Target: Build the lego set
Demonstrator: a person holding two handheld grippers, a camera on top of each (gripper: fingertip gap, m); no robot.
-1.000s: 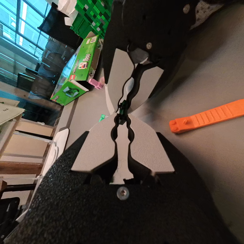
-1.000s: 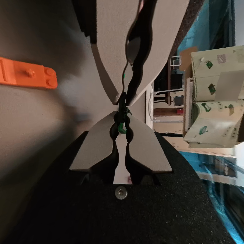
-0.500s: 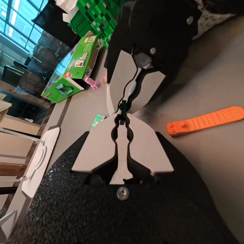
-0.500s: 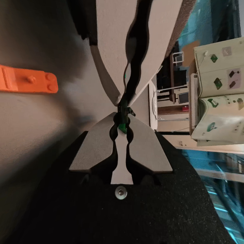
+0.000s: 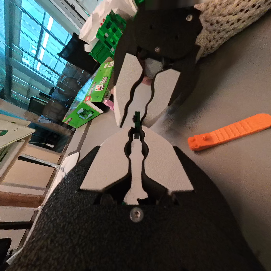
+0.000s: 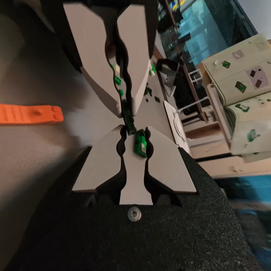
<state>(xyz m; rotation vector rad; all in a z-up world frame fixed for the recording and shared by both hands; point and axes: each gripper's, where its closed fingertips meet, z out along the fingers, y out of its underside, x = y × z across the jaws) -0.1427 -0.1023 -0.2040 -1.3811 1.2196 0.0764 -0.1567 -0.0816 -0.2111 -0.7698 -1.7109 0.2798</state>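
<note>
Left gripper (image 5: 135,129) is clamped on the near end of a small dark green lego piece (image 5: 137,121), held in the air over the grey table (image 5: 234,90). Right gripper (image 6: 135,130) has its jaws parted and grips nothing. The dark piece pokes just into its gap from the far side. A brighter green lego brick (image 6: 140,145) sits between its fingers near the right one; can't tell if it's touching that finger, resting on the table below, or falling.

Risks:
- Bright brick looks unsupported. If it's loose it bounces into the scattered green pieces (image 6: 149,90) further off and needs a re-pick.
- Left grip is a thin tip pinch; any side push could rotate or eject the piece.
- Orange brick separator (image 5: 228,132) lies on the table well off to the side, not a collision issue.
</note>
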